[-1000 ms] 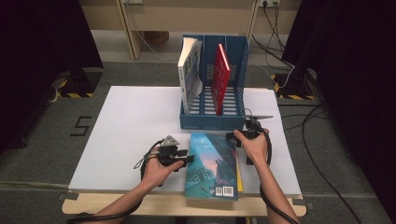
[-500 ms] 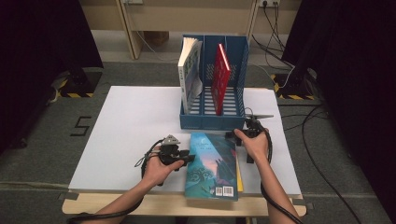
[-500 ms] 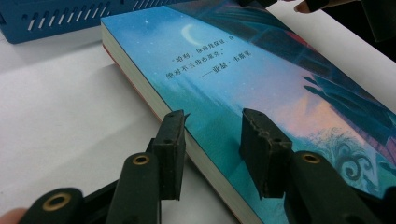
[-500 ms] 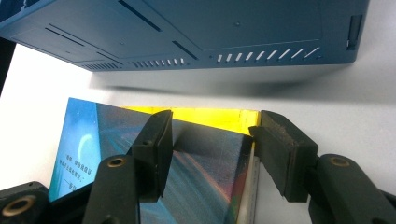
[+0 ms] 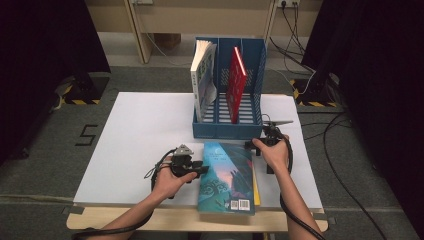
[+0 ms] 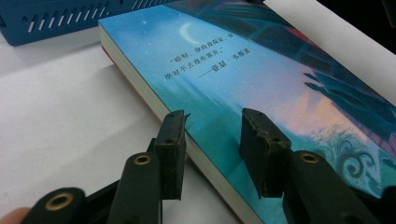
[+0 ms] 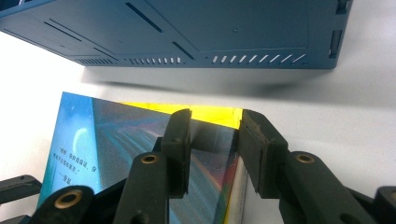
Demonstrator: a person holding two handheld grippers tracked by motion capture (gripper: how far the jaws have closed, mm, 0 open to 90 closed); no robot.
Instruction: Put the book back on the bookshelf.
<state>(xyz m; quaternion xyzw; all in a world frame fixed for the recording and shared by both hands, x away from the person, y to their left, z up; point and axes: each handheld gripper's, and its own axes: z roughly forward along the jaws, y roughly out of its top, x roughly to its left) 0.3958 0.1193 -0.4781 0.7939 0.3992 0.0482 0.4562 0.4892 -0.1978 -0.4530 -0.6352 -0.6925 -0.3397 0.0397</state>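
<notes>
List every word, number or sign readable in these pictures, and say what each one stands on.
"5": dark mark on the floor, left of the table.
Chinese quotation in pale characters on the blue book cover, below a crescent moon: too small to read reliably.
Barcode on the same book: digits too small.
White book in the blue rack: spine print blurred.

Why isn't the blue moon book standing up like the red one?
The blue moon book lies flat on the white table, cover up. The red book stands upright in the blue rack.
</notes>
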